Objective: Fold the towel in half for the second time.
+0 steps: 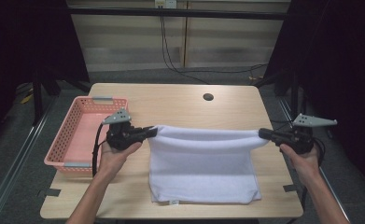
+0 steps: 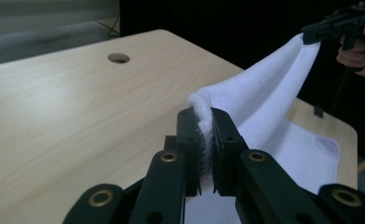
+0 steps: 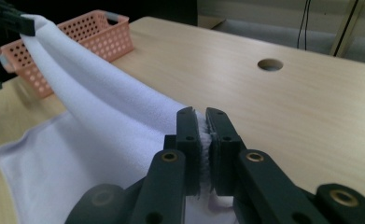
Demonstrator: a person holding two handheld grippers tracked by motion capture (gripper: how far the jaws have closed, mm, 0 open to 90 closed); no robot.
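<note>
A white towel (image 1: 203,163) lies on the wooden table (image 1: 180,105), its far edge lifted and stretched between both grippers. My left gripper (image 1: 151,133) is shut on the towel's far left corner (image 2: 203,109), with the cloth pinched between its black jaws. My right gripper (image 1: 265,134) is shut on the far right corner (image 3: 202,135). The raised edge sags slightly between them, while the near part of the towel (image 3: 59,186) rests flat on the table. In the left gripper view the right gripper (image 2: 318,32) holds the other corner at upper right.
A pink perforated basket (image 1: 73,135) with grey handles stands at the table's left edge, just behind my left hand. A round cable hole (image 1: 208,97) sits in the far middle of the table. Dark floor and curtains surround the table.
</note>
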